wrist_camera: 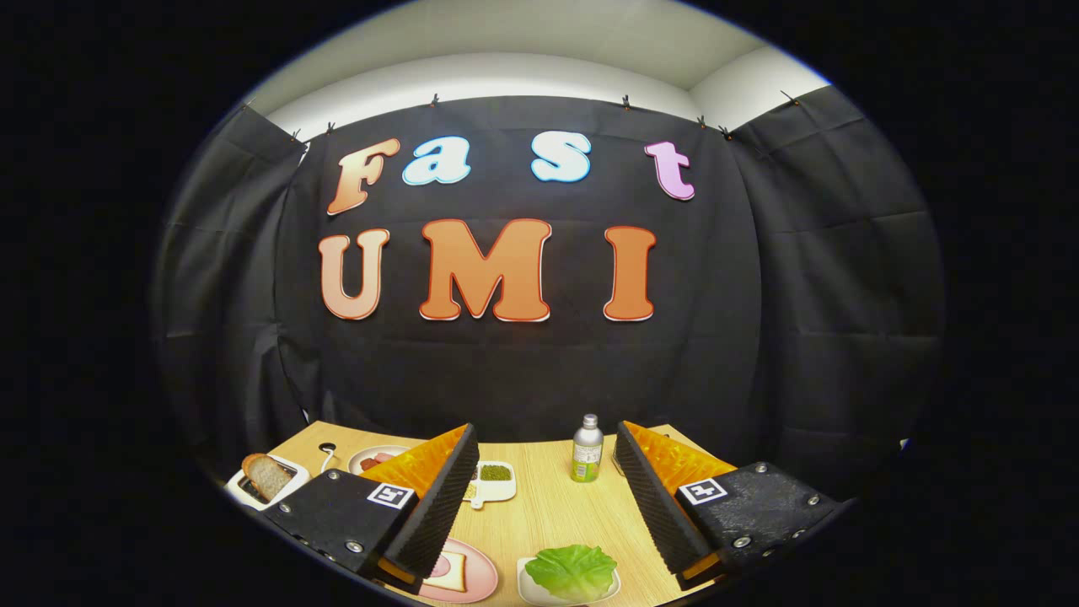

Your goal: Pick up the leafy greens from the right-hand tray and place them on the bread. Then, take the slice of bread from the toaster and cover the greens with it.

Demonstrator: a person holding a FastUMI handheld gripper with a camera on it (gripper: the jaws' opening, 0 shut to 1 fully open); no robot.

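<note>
Below, my tool [539, 497] gapes wide, holding nothing. Leafy greens [571, 571] lie on a small tray [529, 593] between the fingers, toward 6 o'clock; bread [450, 575] at 7 o'clock. Greens look light, limp, tearable: I would pinch the crumpled middle gently.

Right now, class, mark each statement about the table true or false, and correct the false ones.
1. The gripper is open. True.
2. The greens lie on the bread. False: they lie on a white tray, beside the bread.
3. A slice stands in the toaster. True.
4. The bottle lies on its side. False: it stands upright.
5. The fingers hold the greens. False: they hold nothing.
</note>
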